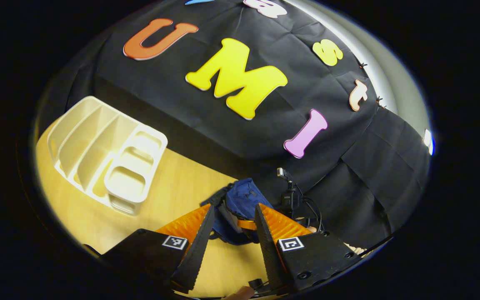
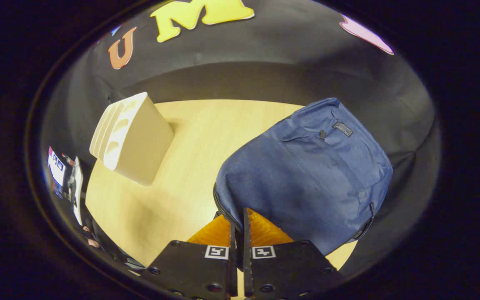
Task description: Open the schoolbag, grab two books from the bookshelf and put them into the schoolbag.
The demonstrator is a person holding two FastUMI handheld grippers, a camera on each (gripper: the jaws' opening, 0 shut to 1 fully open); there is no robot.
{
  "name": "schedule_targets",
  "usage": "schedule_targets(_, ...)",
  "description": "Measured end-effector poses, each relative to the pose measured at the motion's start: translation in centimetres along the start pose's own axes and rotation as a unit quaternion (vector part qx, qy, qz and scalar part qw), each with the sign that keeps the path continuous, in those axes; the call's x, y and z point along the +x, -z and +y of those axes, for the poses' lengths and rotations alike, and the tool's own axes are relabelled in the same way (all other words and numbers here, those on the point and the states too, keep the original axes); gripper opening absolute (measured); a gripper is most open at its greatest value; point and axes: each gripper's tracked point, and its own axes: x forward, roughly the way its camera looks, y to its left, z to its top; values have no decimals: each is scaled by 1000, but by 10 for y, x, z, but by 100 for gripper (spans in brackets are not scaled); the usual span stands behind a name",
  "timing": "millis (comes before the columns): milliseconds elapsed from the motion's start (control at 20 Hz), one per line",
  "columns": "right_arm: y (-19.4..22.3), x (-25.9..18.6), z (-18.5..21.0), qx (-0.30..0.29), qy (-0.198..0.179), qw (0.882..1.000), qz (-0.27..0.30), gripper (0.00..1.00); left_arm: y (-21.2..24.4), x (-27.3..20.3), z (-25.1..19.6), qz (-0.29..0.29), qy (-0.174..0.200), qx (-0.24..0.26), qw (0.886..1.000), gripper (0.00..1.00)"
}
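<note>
The blue schoolbag lies on the wooden table, its dark zipper line running along the near edge. My right gripper is at that edge, its fingers pressed together on the zipper; what they pinch is hidden. In the left gripper view the schoolbag sits farther off, framed by my left gripper, which is open and holds nothing. An orange part of the right gripper shows against the bag. The white bookshelf stands at the left with its slots looking empty, and its side faces the right gripper view.
A small camera on a stand with cables sits behind the bag at the table's back edge. Something with colourful printed covers shows at the far left, off the table. Bare tabletop stretches between bookshelf and bag.
</note>
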Motion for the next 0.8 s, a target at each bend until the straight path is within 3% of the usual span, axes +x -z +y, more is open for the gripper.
schedule_targets(100, 1, -1, 1, -7, 22, 1000, -1, 8, -30, -22, 9, -32, -19, 25, 999, 65)
schedule_targets(200, -2, -5, 9, 0, 21, 1000, -9, 8, -58, -42, 16, -61, -34, 45, 997, 65)
schedule_targets(300, -4, -14, 12, 5, 28, 1000, -10, 29, -79, -59, 25, -82, -54, 62, 993, 65)
schedule_targets(500, -14, -46, 28, -5, 27, 999, -39, 35, -110, -92, 38, -111, -91, 101, 985, 65)
schedule_targets(650, -28, -88, 43, -14, 31, 995, -91, 65, -128, -114, 44, -124, -115, 138, 976, 65)
schedule_targets(700, -33, -105, 49, -19, 33, 993, -111, 65, -130, -121, 50, -125, -130, 150, 972, 67)
schedule_targets(800, -42, -140, 62, -37, 38, 986, -155, 80, -139, -133, 56, -132, -159, 176, 962, 76)
